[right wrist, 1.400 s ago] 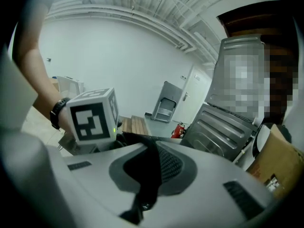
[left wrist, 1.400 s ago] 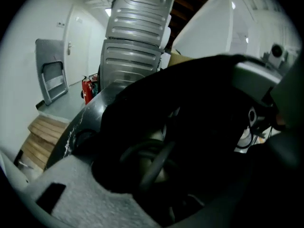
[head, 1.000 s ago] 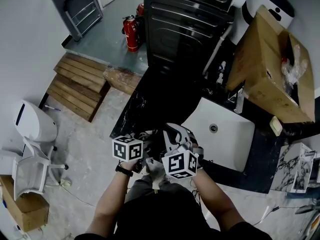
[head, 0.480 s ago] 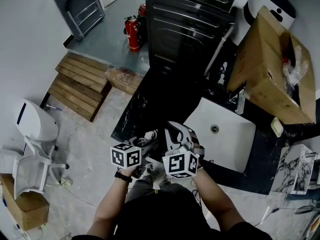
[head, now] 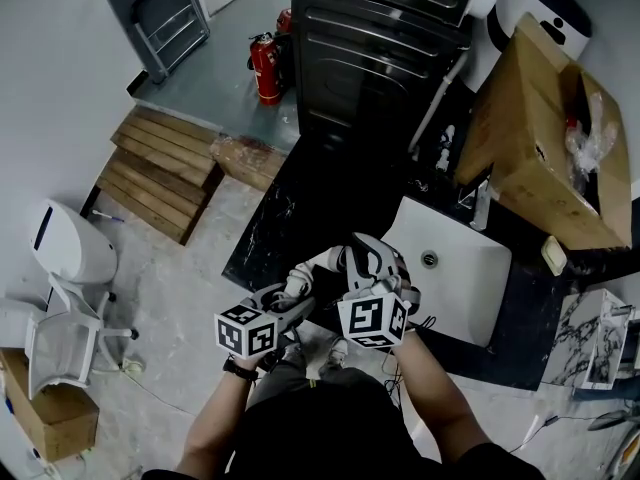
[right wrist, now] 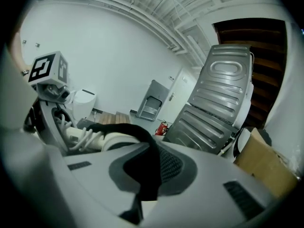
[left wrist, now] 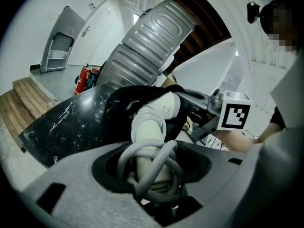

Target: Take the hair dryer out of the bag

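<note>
A white hair dryer (left wrist: 157, 114) has its pale cord (left wrist: 151, 161) wound round the handle. My left gripper (left wrist: 152, 177) is shut on that wrapped handle. The dryer's head still sits in the mouth of the black bag (left wrist: 124, 98). In the head view the dryer (head: 300, 280) reaches from my left gripper (head: 275, 313) towards the bag (head: 368, 260), above the front edge of the counter. My right gripper (right wrist: 147, 184) is shut on a strip of the bag's black fabric (right wrist: 148, 161), with the dryer (right wrist: 113, 139) just to its left.
A black marbled counter (head: 285, 203) holds a white sink (head: 450, 278) at the right. A large cardboard box (head: 535, 138) stands at the back right, and a dark ribbed appliance (head: 375, 38) stands behind. A fire extinguisher (head: 263, 66) and wooden pallets (head: 160, 168) are on the floor at the left.
My left gripper has drawn back and to the left with the dryer, so more of its white body shows outside the bag. My right gripper has shifted slightly up and right with the bag.
</note>
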Available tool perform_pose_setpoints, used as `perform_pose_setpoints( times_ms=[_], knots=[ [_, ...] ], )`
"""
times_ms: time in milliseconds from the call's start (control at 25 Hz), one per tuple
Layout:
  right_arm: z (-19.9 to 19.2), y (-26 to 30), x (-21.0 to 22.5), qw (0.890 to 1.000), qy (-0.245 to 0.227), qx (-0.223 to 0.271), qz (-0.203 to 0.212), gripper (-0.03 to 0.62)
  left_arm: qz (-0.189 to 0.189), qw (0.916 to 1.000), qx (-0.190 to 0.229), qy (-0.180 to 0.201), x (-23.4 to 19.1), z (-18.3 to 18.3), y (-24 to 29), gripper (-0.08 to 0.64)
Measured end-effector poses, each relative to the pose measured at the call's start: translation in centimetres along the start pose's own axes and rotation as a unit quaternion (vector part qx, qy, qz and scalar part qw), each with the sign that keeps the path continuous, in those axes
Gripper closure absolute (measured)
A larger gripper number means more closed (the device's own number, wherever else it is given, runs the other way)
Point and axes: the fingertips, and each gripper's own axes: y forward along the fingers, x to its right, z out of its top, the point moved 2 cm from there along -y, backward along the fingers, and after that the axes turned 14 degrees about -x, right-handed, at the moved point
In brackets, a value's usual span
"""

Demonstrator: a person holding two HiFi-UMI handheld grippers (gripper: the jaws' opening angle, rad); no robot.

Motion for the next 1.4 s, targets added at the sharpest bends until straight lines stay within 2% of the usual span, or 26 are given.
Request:
perform_pose_setpoints(
  times_ms=[520,760,1040,1400],
  knots=[
    [-1.4,0.5,1.7,1.000,0.015,-0.022,-0.004,0.575,-0.041,0.9983,0.033,0.025,2.9,-0.5,-3.2,0.319],
    [-2.9,0.7,-1.1,0.999,0.011,-0.039,0.027,0.575,-0.059,0.9960,0.045,0.050,4.4,0.2,-4.1,0.319],
    [-4.0,0.7,-4.6,0.996,-0.018,-0.057,0.066,0.573,-0.074,0.9934,0.080,0.035,4.8,1.8,-5.3,0.318],
    [-5.0,-0.2,-8.5,0.984,-0.025,-0.070,0.164,0.441,-0.045,0.9928,0.106,0.032,3.3,3.9,-6.1,0.318]
  ],
)
